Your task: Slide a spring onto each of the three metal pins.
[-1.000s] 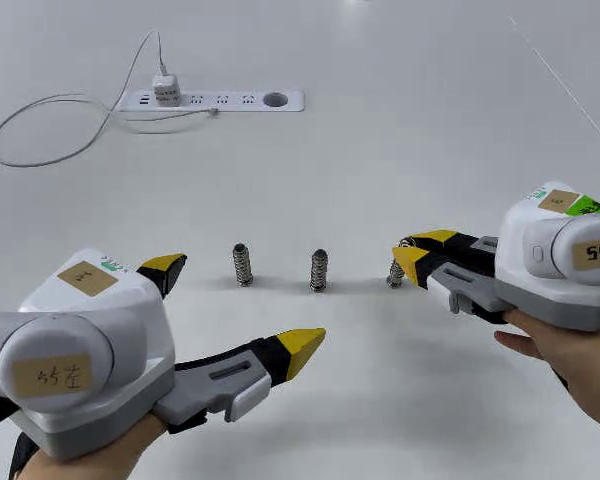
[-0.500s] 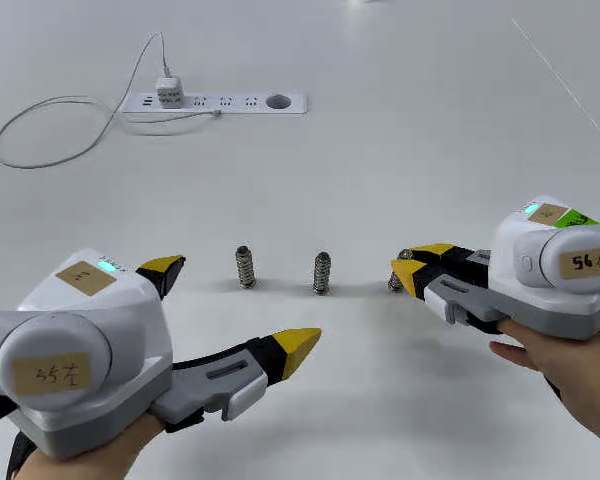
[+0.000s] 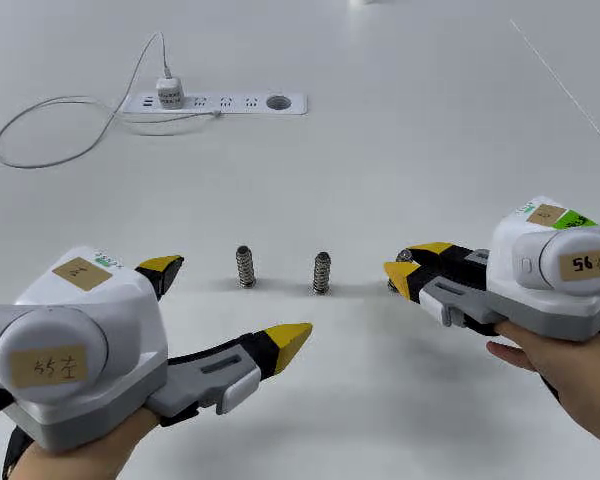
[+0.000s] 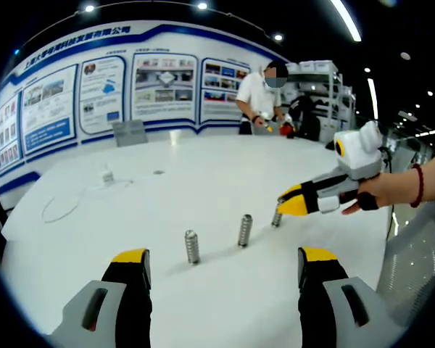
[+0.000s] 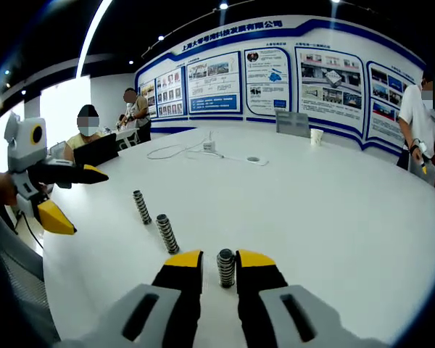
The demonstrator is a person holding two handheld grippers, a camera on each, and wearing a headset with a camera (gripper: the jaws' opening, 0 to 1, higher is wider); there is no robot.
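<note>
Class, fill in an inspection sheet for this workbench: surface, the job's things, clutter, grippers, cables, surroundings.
Surface: white table, smooth and plain.
Job's things: left spring, middle spring and right spring stand upright in a row, each seemingly on a pin.
Clutter: nothing seen.
Grippers: left gripper open, short of the row; right gripper has its jaws either side of the right spring, contact cannot be told.
Cables: power strip with charger; white cable loops left.
Surroundings: display boards; people beyond the table.
</note>
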